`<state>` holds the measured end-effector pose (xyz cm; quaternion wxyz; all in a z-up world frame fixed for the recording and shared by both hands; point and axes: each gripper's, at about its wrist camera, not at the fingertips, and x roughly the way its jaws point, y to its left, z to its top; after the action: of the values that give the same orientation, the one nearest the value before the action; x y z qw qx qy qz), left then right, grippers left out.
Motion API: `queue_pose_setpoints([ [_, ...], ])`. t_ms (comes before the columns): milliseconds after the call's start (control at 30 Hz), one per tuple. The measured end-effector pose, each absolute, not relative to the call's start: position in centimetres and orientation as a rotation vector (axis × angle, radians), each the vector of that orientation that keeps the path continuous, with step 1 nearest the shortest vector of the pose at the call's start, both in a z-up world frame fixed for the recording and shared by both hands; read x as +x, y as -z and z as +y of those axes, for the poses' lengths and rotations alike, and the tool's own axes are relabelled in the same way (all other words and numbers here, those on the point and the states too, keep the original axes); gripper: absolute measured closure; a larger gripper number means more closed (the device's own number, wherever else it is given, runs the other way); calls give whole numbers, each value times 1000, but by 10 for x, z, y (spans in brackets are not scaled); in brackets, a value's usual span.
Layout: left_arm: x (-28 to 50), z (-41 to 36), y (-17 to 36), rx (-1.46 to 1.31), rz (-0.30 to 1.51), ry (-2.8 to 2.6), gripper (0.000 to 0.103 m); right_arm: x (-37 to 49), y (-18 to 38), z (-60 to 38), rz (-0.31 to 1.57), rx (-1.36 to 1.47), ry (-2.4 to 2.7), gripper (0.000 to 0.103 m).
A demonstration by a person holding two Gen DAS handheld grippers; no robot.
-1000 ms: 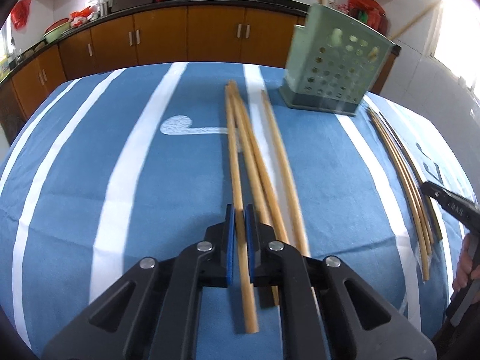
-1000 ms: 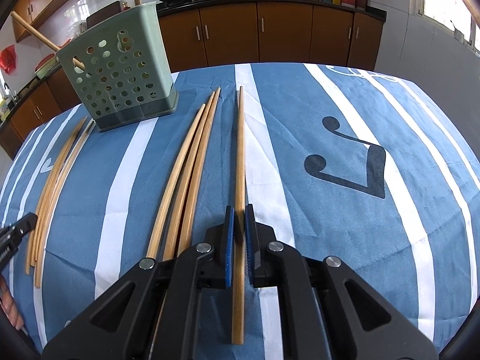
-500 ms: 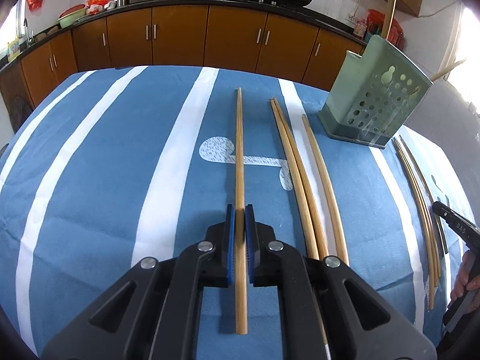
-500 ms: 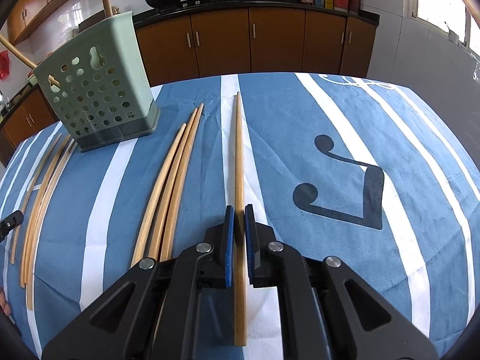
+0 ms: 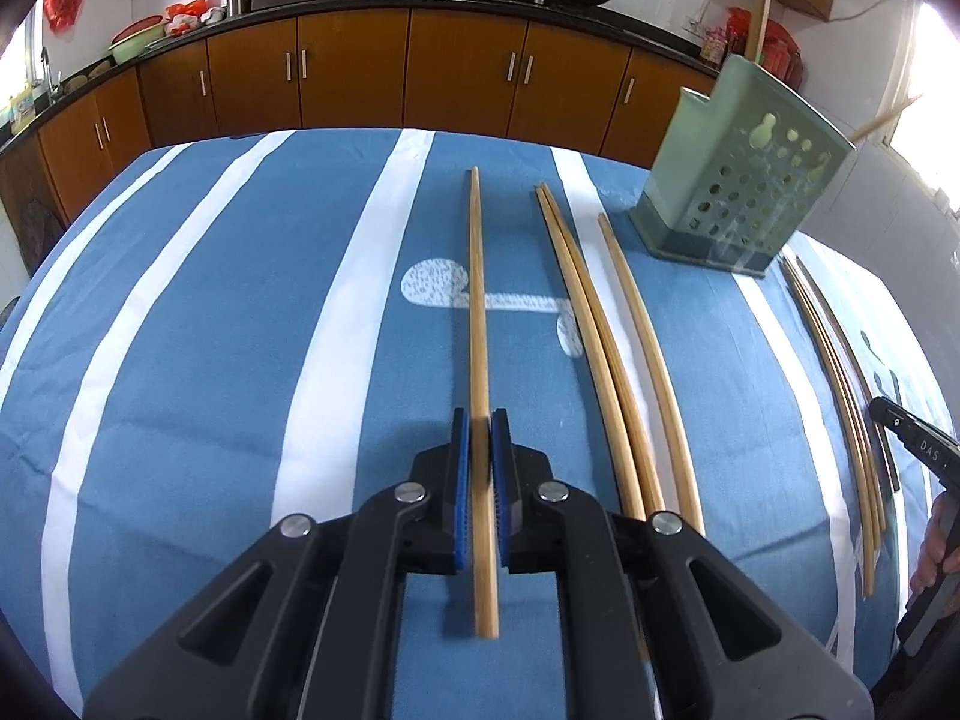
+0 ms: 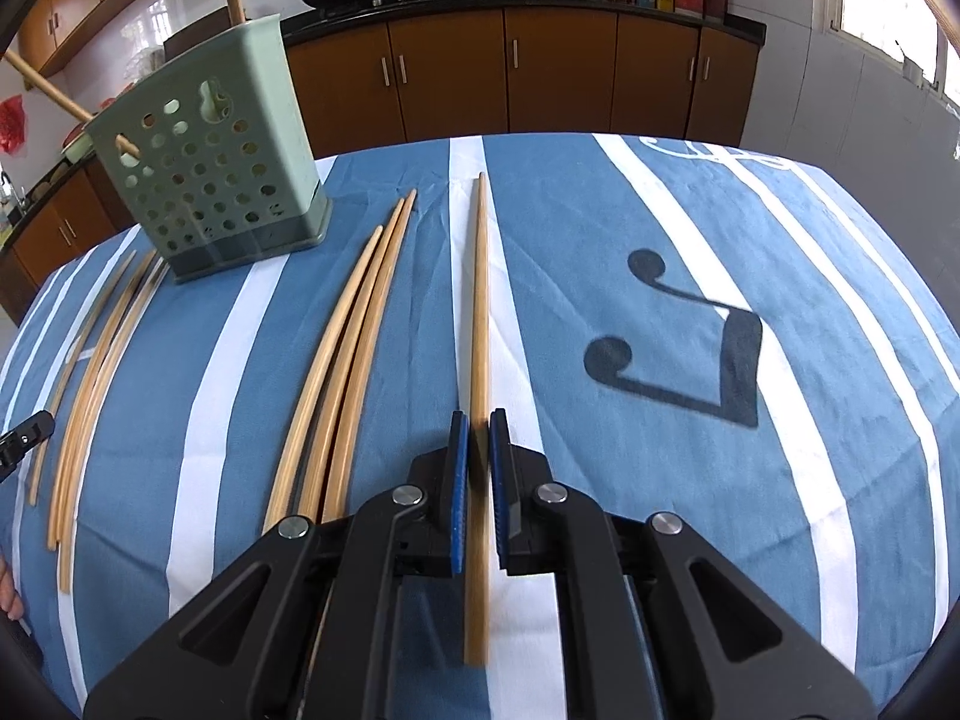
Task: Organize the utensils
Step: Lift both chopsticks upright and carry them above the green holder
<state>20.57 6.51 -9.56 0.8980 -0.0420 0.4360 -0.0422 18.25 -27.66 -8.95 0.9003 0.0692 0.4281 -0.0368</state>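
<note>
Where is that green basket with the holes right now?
The green basket stands upright at the far side of the blue striped tablecloth, upper left in the right wrist view and upper right in the left one, with loose chopsticks lying just beside it.

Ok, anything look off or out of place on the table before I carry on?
Mostly tidy. One oddity: in the green holder, one chopstick leans far out sideways, while another stands upright. Loose chopsticks remain on the cloth. Each claw, left and right, is shut on one chopstick.

Blue tablecloth point(image 5: 210, 360) with white stripes (a black note too), pale-green holder point(image 6: 210, 180), tan chopsticks point(image 5: 600, 348).
</note>
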Motion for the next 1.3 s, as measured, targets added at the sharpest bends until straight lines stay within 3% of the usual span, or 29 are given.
queue_pose_setpoints([
  [333,196,62,93,-51,912,82,95,174,83,-277,864,143,73,95],
  [767,176,79,23,-98,712,70,95,152,17,-285,648,165,69,95],
  [1300,165,89,-44,-141,531,72,95,140,-25,-292,516,186,59,95],
])
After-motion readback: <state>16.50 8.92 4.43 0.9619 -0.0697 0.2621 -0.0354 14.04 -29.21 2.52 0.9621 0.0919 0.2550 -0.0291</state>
